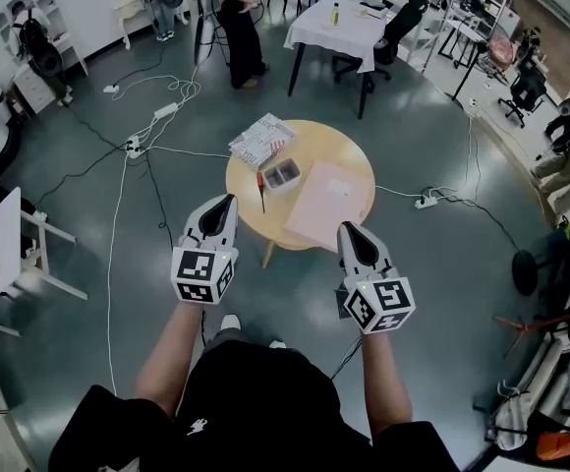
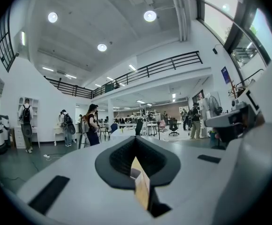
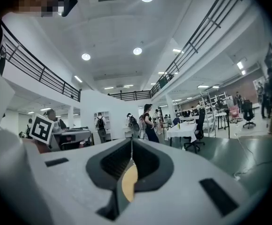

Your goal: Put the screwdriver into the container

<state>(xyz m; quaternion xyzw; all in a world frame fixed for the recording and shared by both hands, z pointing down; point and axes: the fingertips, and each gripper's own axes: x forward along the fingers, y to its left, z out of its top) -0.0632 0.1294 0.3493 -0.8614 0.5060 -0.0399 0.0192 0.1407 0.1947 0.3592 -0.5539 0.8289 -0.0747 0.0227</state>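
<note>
Floor cable: white, runs along the grey floor, well left of the worktop.
Left tool: held level on the near side of the round worktop; in the left gripper view its jaws are pressed together with nothing between them.
Printed sheet: lies at the far left edge of the worktop.
Screwdriver: lies on the worktop just left of the container, red handle at the far end, shaft pointing near; no tool touches it.
Container: small open box near the worktop's middle, just near the printed sheet.
Pink sheet: flat on the worktop's right half.
Right tool: level, near the worktop's near right edge; jaws together, empty.
</note>
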